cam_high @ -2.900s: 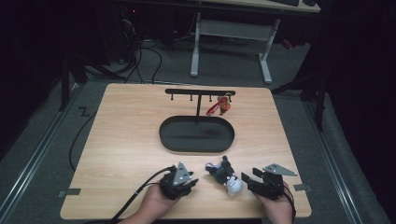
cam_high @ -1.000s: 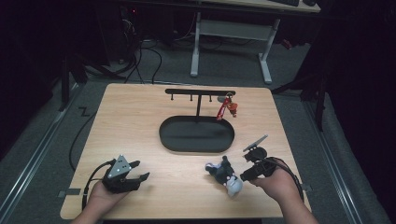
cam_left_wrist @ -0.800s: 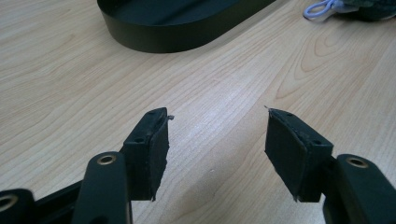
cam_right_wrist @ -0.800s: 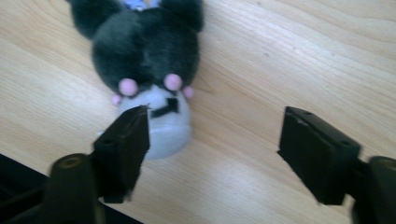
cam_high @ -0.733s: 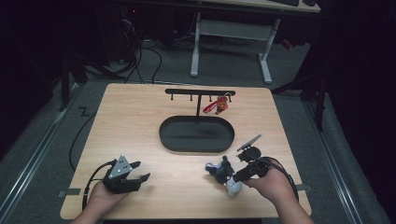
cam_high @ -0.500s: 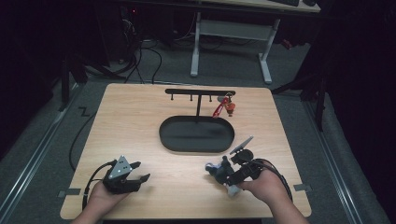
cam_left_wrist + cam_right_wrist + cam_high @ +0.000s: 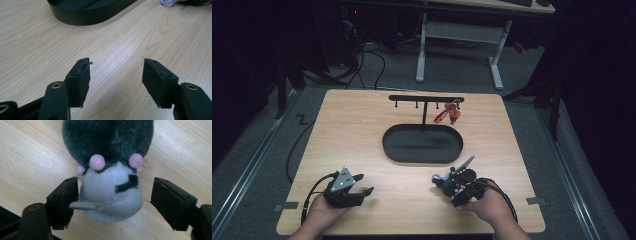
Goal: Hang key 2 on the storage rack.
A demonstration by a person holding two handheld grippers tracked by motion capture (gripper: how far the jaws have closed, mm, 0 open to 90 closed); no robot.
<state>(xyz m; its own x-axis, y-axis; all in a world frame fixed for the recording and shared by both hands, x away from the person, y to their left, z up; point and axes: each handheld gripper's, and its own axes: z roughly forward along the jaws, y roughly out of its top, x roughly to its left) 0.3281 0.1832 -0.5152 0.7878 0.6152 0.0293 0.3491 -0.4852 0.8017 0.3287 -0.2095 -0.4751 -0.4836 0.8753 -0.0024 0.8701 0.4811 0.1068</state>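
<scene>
Plush toy [image 7: 110, 170], small, dark grey w/ white end and pink nubs, lies on the table's near right part, right in front of the right gripper [image 7: 455, 190]. Its jaws have just been closing and straddle the white end: one pad looks to touch the fabric, other stands off w/ a gap, so no pinch yet. Judging by the fuzz, it's light, soft, squashy, not fragile, not slippery; pads should sink in. Best hold prob. across the white end or the fatter grey body behind it, deep enough that it won't squeeze out; a pale tab sticks out of the white part near one pad and may get caught. Left gripper [image 7: 346, 186] rests near left, jaws spread, nothing btwn them. Table [image 7: 352, 130] is pale wood-grain, flat, smooth, toy should slide easily. Farther on, black oval tray [image 7: 422, 144] mid-table, then a black T-shaped rack [image 7: 426, 99] w/ a red item [image 7: 447, 115] hanging. Beyond: grey carpet, cables, white desk legs, dark room.
</scene>
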